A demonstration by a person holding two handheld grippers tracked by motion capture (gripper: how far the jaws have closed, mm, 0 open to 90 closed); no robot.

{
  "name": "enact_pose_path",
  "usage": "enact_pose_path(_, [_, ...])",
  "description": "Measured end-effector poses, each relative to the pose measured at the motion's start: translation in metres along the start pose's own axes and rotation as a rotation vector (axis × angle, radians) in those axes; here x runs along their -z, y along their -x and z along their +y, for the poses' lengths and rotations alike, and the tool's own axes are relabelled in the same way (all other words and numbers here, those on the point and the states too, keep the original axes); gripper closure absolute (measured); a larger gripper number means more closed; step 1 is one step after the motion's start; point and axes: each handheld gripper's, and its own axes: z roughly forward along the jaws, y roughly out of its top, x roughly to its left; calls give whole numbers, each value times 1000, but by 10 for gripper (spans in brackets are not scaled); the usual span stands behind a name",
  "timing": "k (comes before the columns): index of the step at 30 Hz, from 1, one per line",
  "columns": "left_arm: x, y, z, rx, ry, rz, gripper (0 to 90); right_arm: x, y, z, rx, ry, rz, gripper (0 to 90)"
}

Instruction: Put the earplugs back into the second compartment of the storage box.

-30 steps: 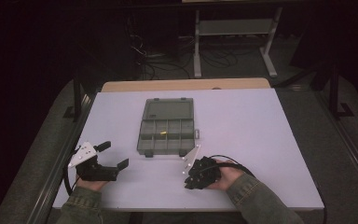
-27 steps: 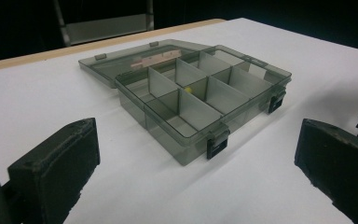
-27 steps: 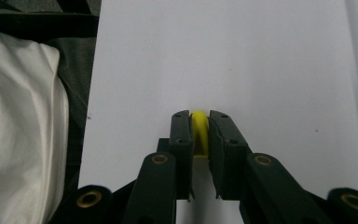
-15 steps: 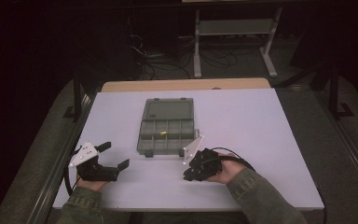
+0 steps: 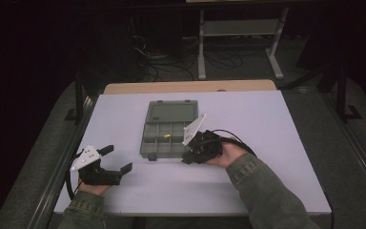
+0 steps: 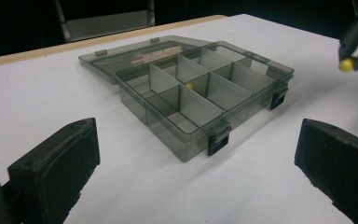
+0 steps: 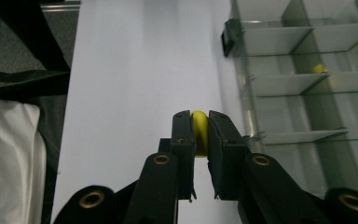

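Here, your right gripper [image 7: 200,135] clenched on yellow bead [image 7: 199,133], held above white table [image 5: 276,119] just beside front-right corner of open grey box [image 5: 167,129]. Second yellow bead [image 5: 167,135] lies in middle compartment. Your left gripper [image 5: 116,160] rests on table at left, jaws wide apart, nothing between them, well clear of box.
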Motion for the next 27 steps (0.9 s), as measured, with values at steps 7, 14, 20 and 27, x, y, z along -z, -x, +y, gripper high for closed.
enact_pose_path(7, [0,0,0,0,-1,-1,0,3,19,17,-25,10,11,798])
enact_pose_path(14, [0,0,0,0,0,-4,0,-4,32,33,-15,-59,-10,797])
enact_pose_path(20, [0,0,0,2,1,-7,0,-9,45,40,-28,-76,-21,797])
enact_pose_path(27, [0,0,0,3,2,-9,0,-10,63,49,-47,-74,-36,798])
